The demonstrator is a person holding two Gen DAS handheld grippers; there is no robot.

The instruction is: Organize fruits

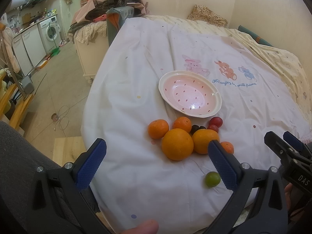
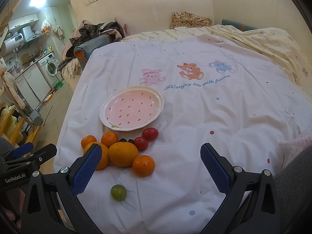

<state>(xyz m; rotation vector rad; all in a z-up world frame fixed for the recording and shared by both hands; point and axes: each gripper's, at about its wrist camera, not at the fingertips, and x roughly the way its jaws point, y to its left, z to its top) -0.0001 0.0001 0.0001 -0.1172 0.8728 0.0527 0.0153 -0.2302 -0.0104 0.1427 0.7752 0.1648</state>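
An empty pink plate (image 1: 190,94) (image 2: 131,110) with seed marks lies on the white bedcover. Just in front of it sits a cluster of fruit: two large oranges (image 1: 177,144) (image 2: 122,154), three small tangerines (image 1: 158,128) (image 2: 143,165), two red fruits (image 1: 216,121) (image 2: 150,133) and small dark fruits (image 1: 195,128) (image 2: 126,140). A green fruit (image 1: 212,179) (image 2: 118,192) lies alone, nearer to me. My left gripper (image 1: 157,145) is open and hangs short of the oranges. My right gripper (image 2: 151,150) (image 1: 280,136) is open, to the right of the cluster, holding nothing.
The white cover (image 2: 214,126) with cartoon animals spreads over a bed, its left edge dropping to the floor (image 1: 58,89). A heap of clothes (image 1: 109,5) sits at the far left. Pillows (image 2: 191,19) lie along the back wall. A kitchen with a washing machine (image 1: 50,31) lies beyond.
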